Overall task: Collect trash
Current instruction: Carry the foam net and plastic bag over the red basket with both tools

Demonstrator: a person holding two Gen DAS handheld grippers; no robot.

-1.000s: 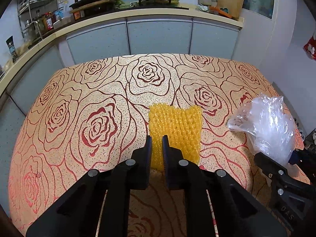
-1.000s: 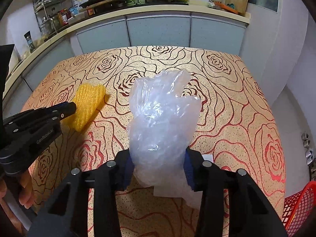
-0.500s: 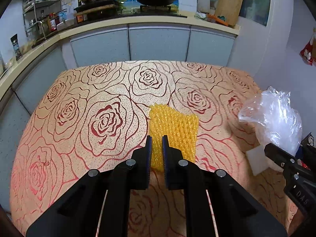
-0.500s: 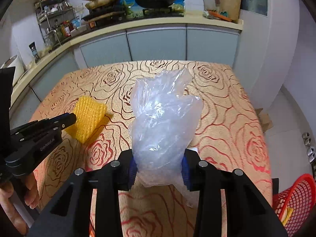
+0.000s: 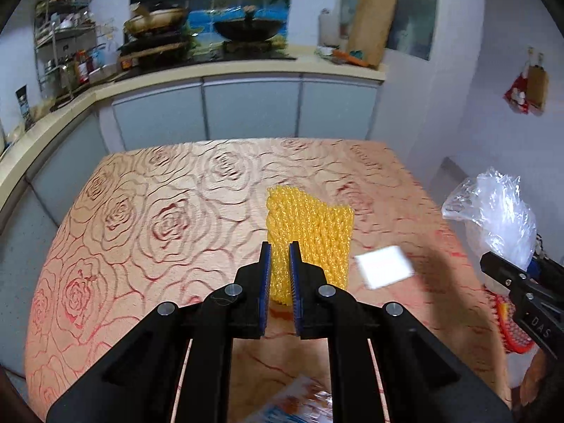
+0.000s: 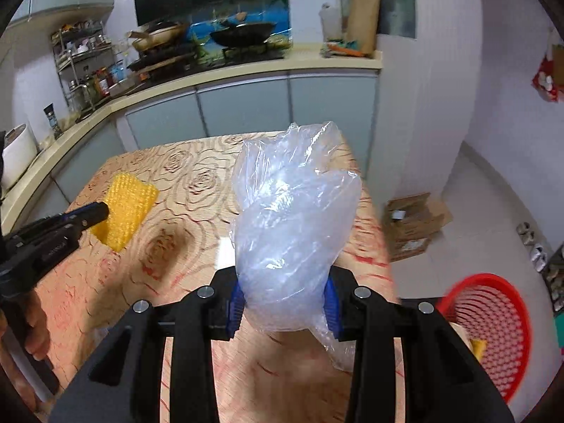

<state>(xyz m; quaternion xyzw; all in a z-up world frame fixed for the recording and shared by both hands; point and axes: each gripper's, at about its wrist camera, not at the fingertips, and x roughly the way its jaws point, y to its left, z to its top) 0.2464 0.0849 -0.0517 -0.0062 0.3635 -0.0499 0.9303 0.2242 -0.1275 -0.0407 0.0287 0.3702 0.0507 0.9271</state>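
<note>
Tongs [image 5: 280,275] [image 6: 283,303] hold trash above rose-patterned table [image 5: 169,218], kitchen counter [image 5: 246,74] behind.

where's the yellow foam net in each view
Left wrist: yellow foam net at centre, its near end pinched in the left tongs.
Right wrist: it is at far left, at the left tongs' tip.
Shared landmark: the clear plastic bag, far right in the left view, centre in the right view.

A rose-patterned tablecloth [image 5: 148,218] covers the table. Behind it, a wok [image 5: 246,30] sits on the stove, and a cutting board [image 5: 372,24] leans against the wall.
</note>
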